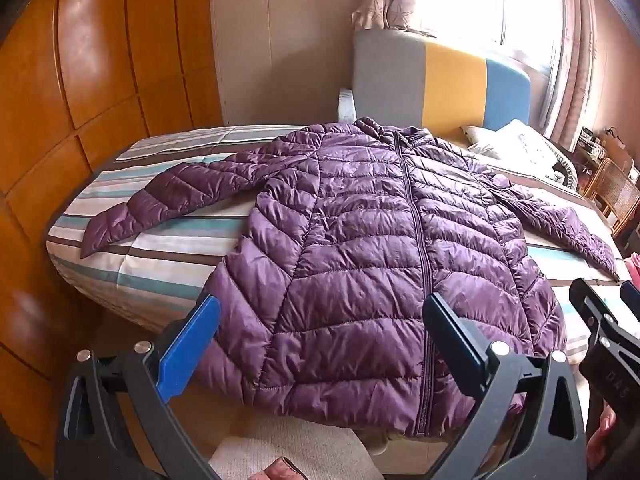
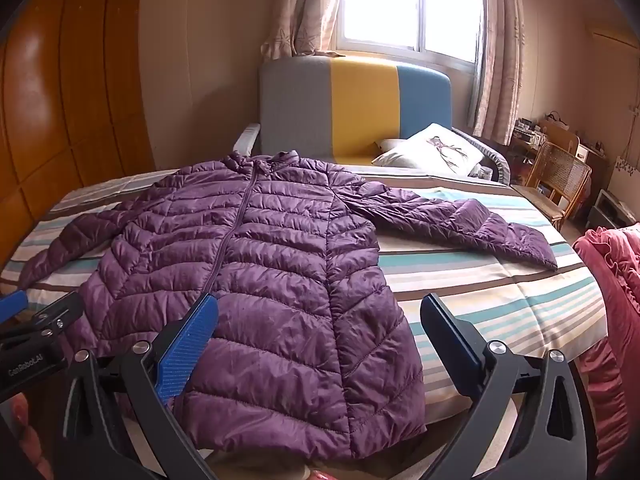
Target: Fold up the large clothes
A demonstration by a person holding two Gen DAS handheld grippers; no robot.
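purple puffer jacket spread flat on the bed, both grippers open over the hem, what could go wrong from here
1. The purple jacket looks slick and puffy, so a pinch by the left hand-held gripper or right hand-held gripper may slip.
2. Its hem overhangs the striped bed edge, so a tug could drag it off.

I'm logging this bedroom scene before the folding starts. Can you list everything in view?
jacket: one, purple, spread flat on bed, zipped, sleeves out
bedspread: one, striped white, teal and brown
headboard: one, grey, yellow, blue, far end
pillow: one, white, by headboard
wardrobe: one, orange wood, left
curtains: pinkish, at window
chair: one, cane, right
pink fabric: one, right bed edge
left tongs: open, above hem
right tongs: open, above hem
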